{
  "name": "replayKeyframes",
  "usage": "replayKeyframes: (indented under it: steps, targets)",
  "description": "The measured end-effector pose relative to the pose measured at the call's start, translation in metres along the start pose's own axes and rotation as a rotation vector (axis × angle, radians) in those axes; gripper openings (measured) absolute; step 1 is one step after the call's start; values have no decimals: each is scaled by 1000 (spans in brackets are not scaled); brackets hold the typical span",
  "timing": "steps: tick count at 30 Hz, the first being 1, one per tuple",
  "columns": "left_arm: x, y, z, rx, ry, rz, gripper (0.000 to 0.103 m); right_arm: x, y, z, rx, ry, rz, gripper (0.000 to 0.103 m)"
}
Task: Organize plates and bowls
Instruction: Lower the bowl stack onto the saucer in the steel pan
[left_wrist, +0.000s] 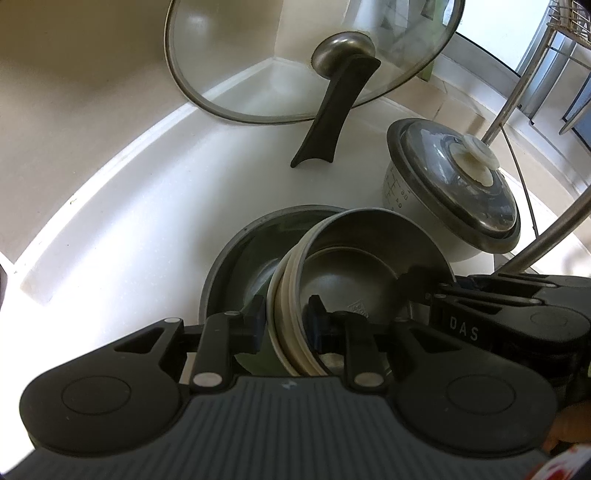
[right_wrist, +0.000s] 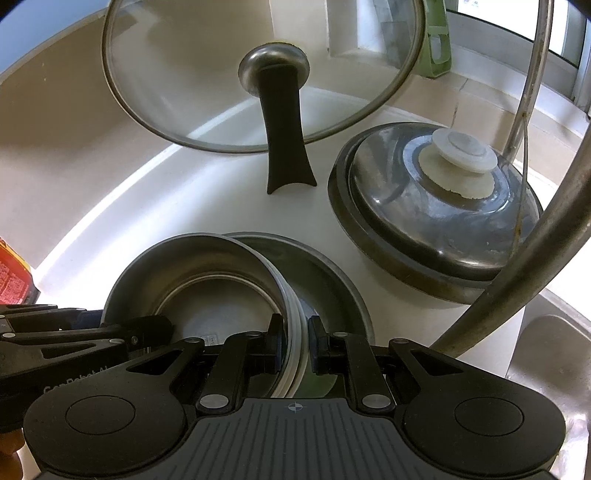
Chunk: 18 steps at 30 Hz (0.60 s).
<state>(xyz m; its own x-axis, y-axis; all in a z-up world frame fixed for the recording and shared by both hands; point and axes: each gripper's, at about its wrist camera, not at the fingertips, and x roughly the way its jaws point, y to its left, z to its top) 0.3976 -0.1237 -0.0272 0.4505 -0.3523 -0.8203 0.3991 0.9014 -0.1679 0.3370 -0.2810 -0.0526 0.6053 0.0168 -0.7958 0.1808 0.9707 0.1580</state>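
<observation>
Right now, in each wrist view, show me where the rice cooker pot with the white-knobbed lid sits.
Left wrist view: the rice cooker pot sits right of centre, behind the stacked bowls.
Right wrist view: the rice cooker pot fills the right middle, tilted toward the camera.
Shared landmark: the big glass lid with the black handle, leaning at the wall to the pot's left in both.

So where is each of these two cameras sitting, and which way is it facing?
Left wrist: on the left tool, facing the counter corner; its fingers clamp the bowl stack's left rim.
Right wrist: on the right tool, clamping the right rim.
Shared: stack, glass lid, covered pot.
</observation>
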Motion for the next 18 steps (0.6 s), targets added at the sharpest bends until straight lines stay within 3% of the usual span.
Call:
replayKeyframes:
  steps: [18]
  targets:
    - [-1, -1, 1, 13, -12, -3, 21, -7, -2, -6, 46, 3, 4, 15]
